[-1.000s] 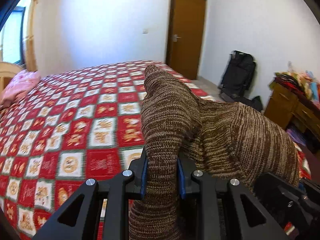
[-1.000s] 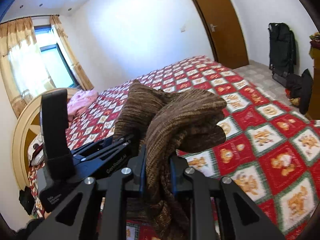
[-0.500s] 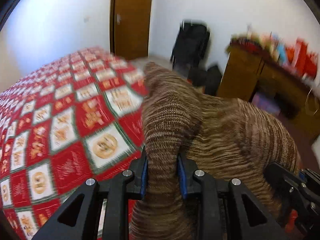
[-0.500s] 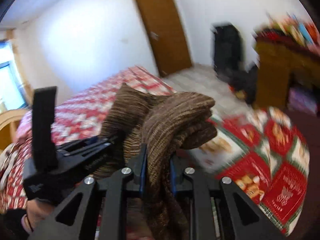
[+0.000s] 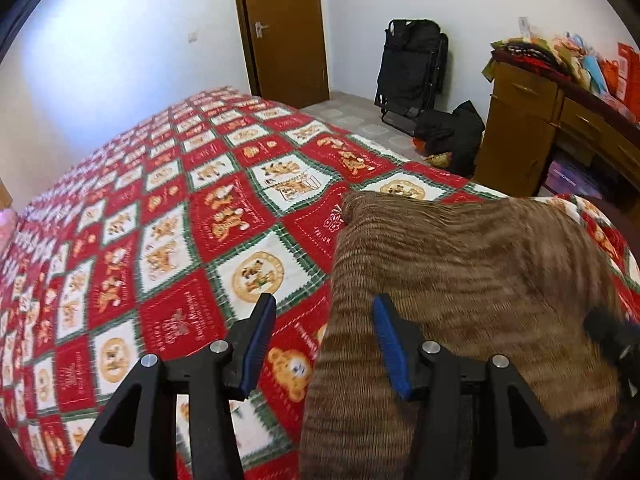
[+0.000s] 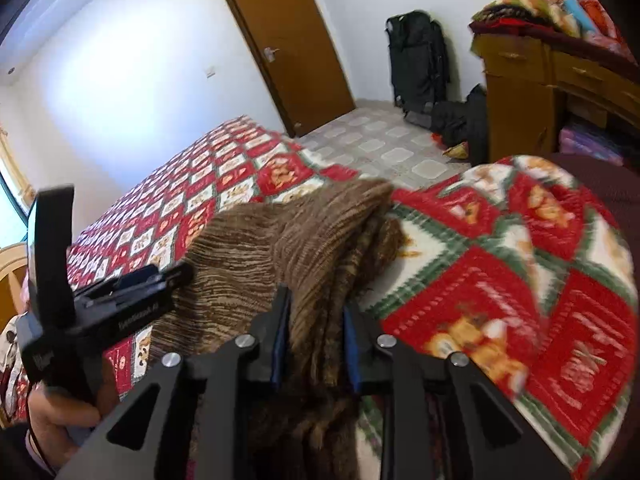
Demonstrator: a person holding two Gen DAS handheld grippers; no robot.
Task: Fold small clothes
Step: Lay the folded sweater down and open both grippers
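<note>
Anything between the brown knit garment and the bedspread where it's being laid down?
Nothing visible. The brown knit garment already lies on bare quilted bedspread; left gripper is opening off it, right gripper opening with fabric between its jaws.

Left wrist view: camera sits behind the left tongs [image 5: 322, 338], angled down, close over the bed [image 5: 160, 220], facing the door [image 5: 286, 32]. Right wrist view: camera behind the right tongs [image 6: 316, 338], same down-tilt and facing, rolled slightly. Shared: brown knit garment [image 5: 460, 280], door, black bag [image 5: 412, 64], wooden dresser [image 5: 520, 128]. Right view also catches the left tongs' body at left.
</note>
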